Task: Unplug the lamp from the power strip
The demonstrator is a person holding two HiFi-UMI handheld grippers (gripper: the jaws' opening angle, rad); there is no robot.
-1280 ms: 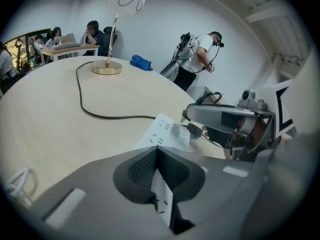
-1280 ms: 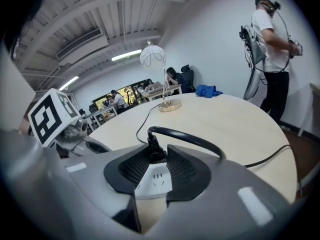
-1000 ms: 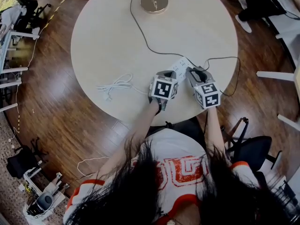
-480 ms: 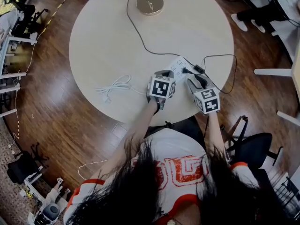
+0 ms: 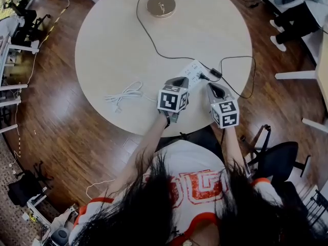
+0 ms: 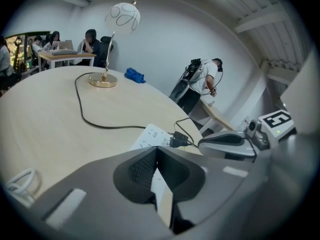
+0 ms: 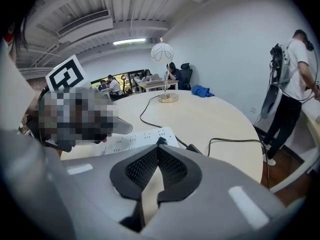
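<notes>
Working at the near right part of a round pale-wood table [image 5: 118, 40], a person holds two grey hand-held grippers over a white rectangular power strip [image 5: 193, 71]. The left gripper [image 6: 156, 149] has its jaws closed tip to tip at the strip's near end. The right gripper [image 7: 157, 148], just to its right, also has its jaws pressed together, with nothing seen between them. A small black plug [image 7: 161, 141] shows just beyond their tips, sitting at the strip's right side. A thin black cord [image 5: 148, 35] runs from there across the table to the far edge, where the round gold base of a desk lamp [image 5: 161, 6] stands. A coiled white cable [image 5: 125, 93] lies left of the grippers.
</notes>
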